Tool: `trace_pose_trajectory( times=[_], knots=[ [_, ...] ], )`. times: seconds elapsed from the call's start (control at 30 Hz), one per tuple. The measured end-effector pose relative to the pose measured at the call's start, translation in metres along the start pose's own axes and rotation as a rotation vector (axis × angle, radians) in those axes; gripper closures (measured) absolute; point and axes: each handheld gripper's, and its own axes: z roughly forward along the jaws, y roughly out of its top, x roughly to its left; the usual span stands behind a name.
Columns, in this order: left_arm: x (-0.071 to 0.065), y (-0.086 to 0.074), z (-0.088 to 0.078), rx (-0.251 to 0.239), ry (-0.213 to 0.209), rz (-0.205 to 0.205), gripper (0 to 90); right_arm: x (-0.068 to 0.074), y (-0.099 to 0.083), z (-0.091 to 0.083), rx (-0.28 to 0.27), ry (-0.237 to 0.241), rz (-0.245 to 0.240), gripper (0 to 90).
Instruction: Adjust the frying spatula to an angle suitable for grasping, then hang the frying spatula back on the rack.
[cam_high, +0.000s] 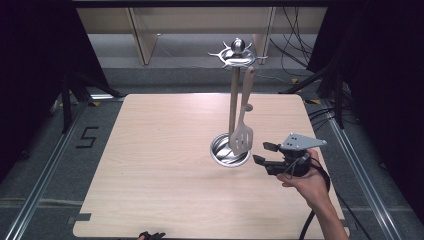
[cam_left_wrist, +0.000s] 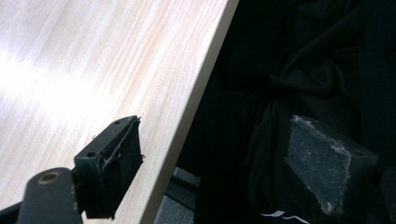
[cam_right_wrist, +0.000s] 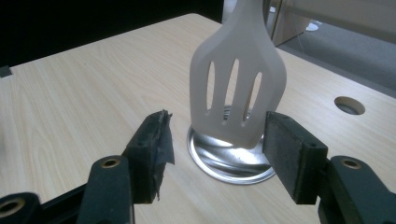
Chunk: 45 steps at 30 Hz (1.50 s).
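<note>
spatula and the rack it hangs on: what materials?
Spatula: looks like matte, pale plastic or silicone, slightly translucent, with slots in the blade; can't tell which. Rack: polished metal, probably steel; its round base gives a mirror-like shine.

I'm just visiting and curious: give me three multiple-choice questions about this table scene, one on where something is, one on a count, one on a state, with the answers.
1. Where does the pale slotted spatula hang?
A. From the hooked top of the steel utensil stand
B. Flat on the light wooden table
C. Clamped in a gripper

2. How many long slots run through the spatula's blade?
A. One
B. Three
C. Six

3. How do the jaws of the right gripper stand?
A. Closed on the spatula
B. Apart, holding nothing
C. Closed on the stand's round base

Answers: 1 A, the high view shows its handle hooked at the stand's top. 2 B, the right gripper view shows three. 3 B, both pads stand clear of the blade.
</note>
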Motion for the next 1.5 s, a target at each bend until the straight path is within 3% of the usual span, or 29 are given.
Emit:
trace_pose_trajectory(
  times=[0.07, 0.17, 0.23, 0.47, 0.5, 0.57, 0.6, 0.67, 0.77, 1.0, 1.03, 1.17, 1.4, 1.5],
  knots=[
    [0.000, 0.000, -0.001, 0.010, 0.005, 0.001, 17.3, 0.003, -0.003, 0.000, 0.022, 0.008, 0.027, 41.0],
    [-0.001, 0.000, 0.000, 0.004, 0.014, -0.002, 17.3, 0.001, -0.006, 0.001, 0.021, 0.011, 0.008, 40.5],
    [0.000, 0.001, -0.001, 0.009, 0.003, 0.002, 17.3, 0.003, -0.011, 0.002, 0.030, -0.002, 0.017, 40.2],
    [0.000, 0.001, -0.004, 0.015, -0.008, 0.009, 17.3, 0.008, -0.020, 0.006, 0.075, 0.018, 0.042, 40.1],
    [0.000, 0.001, -0.004, 0.014, 0.001, 0.006, 17.3, 0.008, -0.021, 0.007, 0.073, 0.015, 0.024, 40.1],
    [0.000, 0.001, -0.003, 0.003, -0.001, 0.005, 17.3, 0.010, -0.022, 0.007, 0.085, 0.024, 0.039, 40.1],
    [-0.001, 0.001, -0.004, 0.004, 0.012, 0.010, 17.3, 0.010, -0.024, 0.010, 0.081, 0.025, 0.003, 40.2],
    [0.000, 0.001, -0.004, 0.005, -0.006, 0.010, 17.3, 0.010, -0.026, 0.011, 0.093, 0.022, -0.002, 40.2],
    [0.000, 0.000, -0.004, 0.003, 0.013, 0.001, 17.3, 0.012, -0.026, 0.012, 0.104, 0.040, 0.012, 40.1],
    [0.000, 0.001, -0.005, 0.010, -0.006, 0.012, 17.3, 0.015, -0.028, 0.013, 0.104, 0.046, 0.016, 39.3],
    [0.000, 0.001, -0.005, 0.010, -0.006, 0.012, 17.3, 0.015, -0.028, 0.013, 0.097, 0.029, 0.005, 39.1],
    [-0.001, 0.000, -0.005, -0.003, 0.013, 0.008, 17.3, 0.020, -0.031, 0.013, 0.115, 0.051, 0.028, 38.2],
    [-0.001, -0.001, -0.007, 0.007, 0.003, 0.008, 17.3, 0.024, -0.034, 0.016, 0.122, 0.050, 0.016, 37.6],
    [-0.001, -0.001, -0.007, 0.009, 0.002, 0.012, 17.3, 0.024, -0.035, 0.018, 0.122, 0.066, -0.013, 37.2]
  ],
)
